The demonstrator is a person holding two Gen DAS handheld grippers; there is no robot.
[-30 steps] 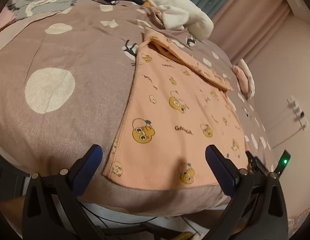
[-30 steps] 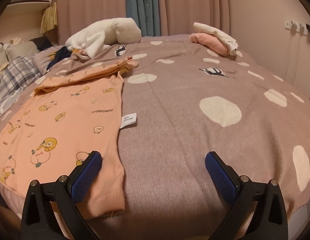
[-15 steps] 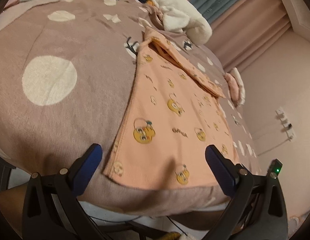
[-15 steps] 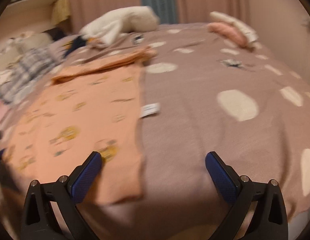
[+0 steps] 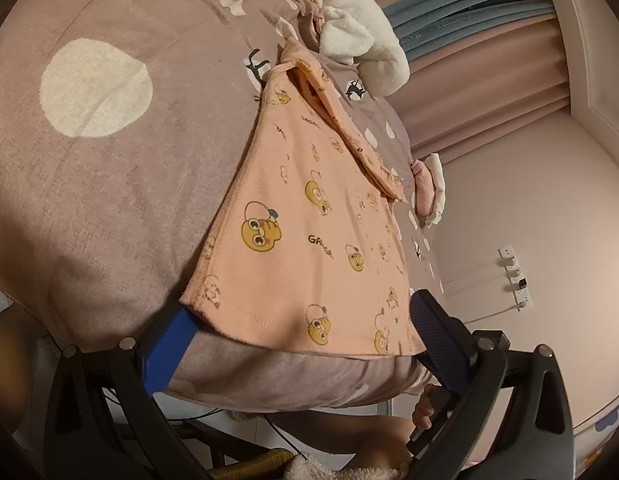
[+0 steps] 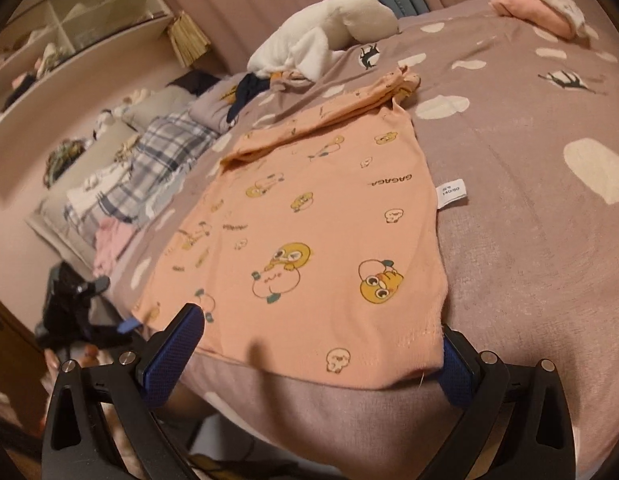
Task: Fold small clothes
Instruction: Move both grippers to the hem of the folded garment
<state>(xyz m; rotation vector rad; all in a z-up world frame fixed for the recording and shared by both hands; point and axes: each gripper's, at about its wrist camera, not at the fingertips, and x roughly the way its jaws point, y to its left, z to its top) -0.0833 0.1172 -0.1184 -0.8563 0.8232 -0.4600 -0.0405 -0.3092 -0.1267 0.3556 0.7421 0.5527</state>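
Note:
An orange child's shirt (image 5: 309, 216) with yellow cartoon prints lies flat on the mauve spotted bedspread (image 5: 109, 160), sleeves folded in at its far end. Its hem runs along the near bed edge. My left gripper (image 5: 297, 344) is open, its fingers straddling the hem, one at the left corner. In the right wrist view the shirt (image 6: 309, 232) fills the middle, and my right gripper (image 6: 317, 354) is open, straddling the hem with one finger at the right corner. A white care label (image 6: 452, 193) sticks out of the side seam.
A white fluffy garment (image 6: 321, 36) and dark clothes (image 6: 249, 88) lie at the far end of the bed. A folded pink and white pile (image 6: 537, 4) sits far right. A plaid blanket (image 6: 149, 160) and shelves (image 6: 69, 32) are left. The wall has sockets (image 5: 513, 276).
Both grippers have moved in low to the shirt's hem at the bed edge. The right gripper swung left so the shirt now fills its view. Both stay open.

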